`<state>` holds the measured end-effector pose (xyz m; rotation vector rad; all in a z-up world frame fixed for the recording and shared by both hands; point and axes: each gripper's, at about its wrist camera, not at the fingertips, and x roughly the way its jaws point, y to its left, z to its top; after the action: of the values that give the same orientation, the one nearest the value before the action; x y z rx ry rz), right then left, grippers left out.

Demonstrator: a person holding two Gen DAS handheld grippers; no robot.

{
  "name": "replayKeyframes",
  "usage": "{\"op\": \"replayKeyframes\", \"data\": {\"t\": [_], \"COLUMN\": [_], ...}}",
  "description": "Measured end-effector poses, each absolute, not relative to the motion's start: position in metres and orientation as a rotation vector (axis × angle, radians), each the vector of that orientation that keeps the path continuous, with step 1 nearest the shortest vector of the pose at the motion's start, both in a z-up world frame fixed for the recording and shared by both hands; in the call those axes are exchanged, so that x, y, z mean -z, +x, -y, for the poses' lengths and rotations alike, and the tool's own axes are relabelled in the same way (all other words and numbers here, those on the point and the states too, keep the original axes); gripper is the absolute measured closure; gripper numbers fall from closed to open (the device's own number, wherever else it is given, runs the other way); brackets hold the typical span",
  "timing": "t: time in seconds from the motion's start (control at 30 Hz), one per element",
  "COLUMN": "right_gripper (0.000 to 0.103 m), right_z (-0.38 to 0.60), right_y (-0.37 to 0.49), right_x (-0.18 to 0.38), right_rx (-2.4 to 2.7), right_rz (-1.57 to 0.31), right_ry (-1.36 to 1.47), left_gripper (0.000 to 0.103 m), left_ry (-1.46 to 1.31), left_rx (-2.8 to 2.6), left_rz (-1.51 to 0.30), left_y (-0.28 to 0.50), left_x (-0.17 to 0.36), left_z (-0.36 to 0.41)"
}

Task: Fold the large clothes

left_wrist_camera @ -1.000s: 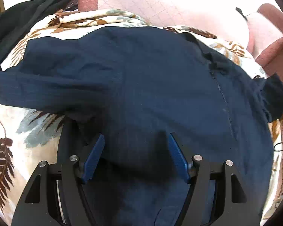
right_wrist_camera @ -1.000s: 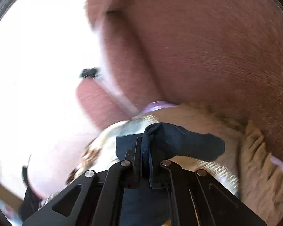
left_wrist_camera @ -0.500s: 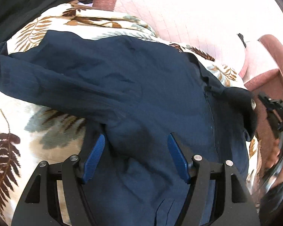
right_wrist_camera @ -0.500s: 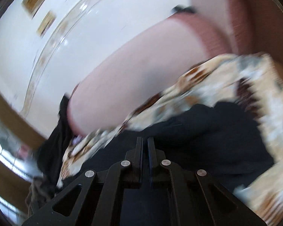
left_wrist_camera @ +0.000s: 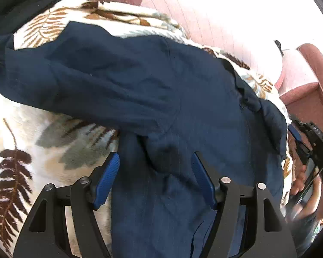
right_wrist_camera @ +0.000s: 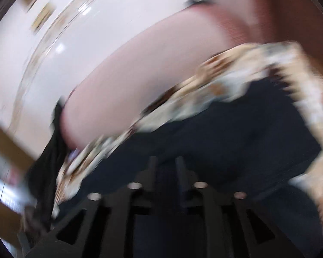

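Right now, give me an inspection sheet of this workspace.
Surface: leaf-print blanket over a pink sofa.
Job's things: navy garment spread flat, one sleeve lying out sideways.
Clutter: black clothing heaped at the far corner.
Grippers: left gripper open above the garment; right gripper blurred, fingers slightly parted, grip unclear.
Cables: nothing seen.
Surroundings: white wall behind the sofa.

Pink sofa (left_wrist_camera: pixel 215 21) with darker red armrest (left_wrist_camera: pixel 308 73), leaf-print throw (left_wrist_camera: pixel 21 146) over seat; bright white wall (right_wrist_camera: pixel 97 32).
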<state>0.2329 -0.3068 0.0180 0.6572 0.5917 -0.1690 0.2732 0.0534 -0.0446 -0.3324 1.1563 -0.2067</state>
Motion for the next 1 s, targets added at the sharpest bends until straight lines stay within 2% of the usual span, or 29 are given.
{"op": "replayKeyframes", "data": {"t": [0.03,0.07,0.23,0.33,0.4,0.43,0.67,0.9,1.0], "right_gripper": [0.051,0.047,0.044,0.045,0.067,0.095,0.094,0.094,0.084], "right_z": [0.327,0.339,0.365,0.363,0.357,0.354,0.269,0.16,0.125], "right_y": [0.227,0.226,0.249,0.261,0.267,0.269,0.276,0.295,0.294], "right_x": [-0.014,-0.009,0.037,0.044,0.037,0.032,-0.011,0.005,0.026], "right_rx": [0.221,0.234,0.179,0.176,0.103,0.067,-0.154,-0.323,-0.371], "right_rz": [-0.581,-0.582,-0.686,-0.647,-0.61,-0.609,-0.581,-0.707,-0.83], "right_ry": [0.685,0.713,0.902,0.898,0.881,0.86,0.688,0.593,0.565], "left_gripper": [0.034,0.034,0.034,0.034,0.034,0.034,0.034,0.034,0.034], "left_ry": [-0.328,-0.318,-0.273,-0.253,-0.246,-0.244,-0.285,-0.335,-0.356], "left_rx": [0.207,0.204,0.192,0.185,0.186,0.188,0.194,0.163,0.158], "left_rz": [-1.164,-1.169,-1.174,-1.171,-1.166,-1.161,-1.109,-1.067,-1.073], "left_y": [0.274,0.274,0.275,0.276,0.276,0.276,0.274,0.275,0.277], "left_x": [0.046,0.048,0.053,0.054,0.053,0.051,0.03,0.019,0.022], "left_z": [-0.051,-0.049,-0.04,-0.036,-0.036,-0.036,-0.05,-0.076,-0.08]}}
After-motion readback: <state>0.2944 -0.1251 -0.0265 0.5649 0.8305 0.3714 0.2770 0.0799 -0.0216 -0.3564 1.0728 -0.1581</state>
